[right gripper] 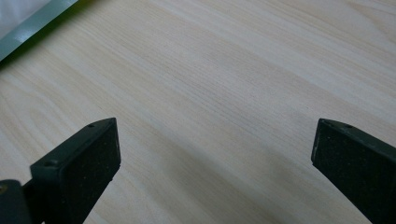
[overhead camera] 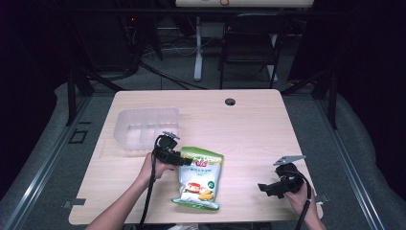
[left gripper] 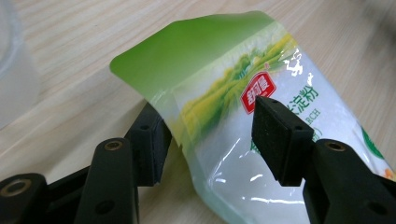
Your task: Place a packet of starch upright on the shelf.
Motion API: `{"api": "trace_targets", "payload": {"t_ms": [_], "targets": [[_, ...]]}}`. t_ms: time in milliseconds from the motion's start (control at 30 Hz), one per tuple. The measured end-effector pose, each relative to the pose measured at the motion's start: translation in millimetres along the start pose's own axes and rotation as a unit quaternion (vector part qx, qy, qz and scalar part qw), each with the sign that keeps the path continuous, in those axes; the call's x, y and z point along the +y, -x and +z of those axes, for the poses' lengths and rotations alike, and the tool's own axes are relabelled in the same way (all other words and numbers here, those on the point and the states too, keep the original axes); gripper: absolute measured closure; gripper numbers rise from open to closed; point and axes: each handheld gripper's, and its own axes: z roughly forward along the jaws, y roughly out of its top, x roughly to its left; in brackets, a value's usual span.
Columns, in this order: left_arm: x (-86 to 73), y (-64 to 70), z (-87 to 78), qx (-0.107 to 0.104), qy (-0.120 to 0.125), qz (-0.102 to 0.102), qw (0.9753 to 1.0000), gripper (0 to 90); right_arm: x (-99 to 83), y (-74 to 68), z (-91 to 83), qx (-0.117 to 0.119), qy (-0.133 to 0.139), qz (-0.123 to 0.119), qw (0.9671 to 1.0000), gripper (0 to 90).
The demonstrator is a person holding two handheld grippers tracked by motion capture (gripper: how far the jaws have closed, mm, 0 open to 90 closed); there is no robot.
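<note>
A green and white snack bag [overhead camera: 200, 181] with red print lies flat near the table's front middle. My left gripper [overhead camera: 185, 160] is at the bag's top left corner. In the left gripper view the left gripper [left gripper: 210, 135] is open, and the bag's [left gripper: 224, 79] curled upper corner sits between its jaws, one jaw under it and one over it. My right gripper [overhead camera: 264, 187] hovers low over bare wood to the right of the bag. In its own view the right gripper [right gripper: 215, 158] is wide open with nothing between the jaws, and the bag's green edge [right gripper: 28, 23] shows at the top left.
A clear plastic bin [overhead camera: 143, 125] with dividers stands at the table's back left, just beyond my left gripper. A cable hole [overhead camera: 230, 101] is near the far edge. Beyond the table [overhead camera: 258, 129] stand a black chair [overhead camera: 249, 43] and a desk leg.
</note>
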Motion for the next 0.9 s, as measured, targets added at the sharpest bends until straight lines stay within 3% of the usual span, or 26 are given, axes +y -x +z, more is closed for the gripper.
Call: {"api": "trace_targets", "payload": {"t_ms": [133,333,500,900], "targets": [[1.6,0.6,7.9,-0.001,-0.008,0.001,1.0000,53.0,0.0,-0.2,-0.1,0.001,0.001,0.000,1.0000,0.9],[2.9,6.1,10.5,-0.001,-0.013,0.018,0.9998,75.7,0.0,-0.1,-0.1,0.000,0.000,-0.001,1.0000,0.8],[1.3,10.0,8.3,0.002,-0.016,0.031,0.9994,89.1,-0.2,0.2,0.2,0.004,0.002,0.001,1.0000,0.9],[-2.4,16.0,-1.2,0.010,0.001,0.036,0.9993,90.0,-0.5,-0.4,-0.6,0.002,0.002,0.004,1.0000,0.9]]}}
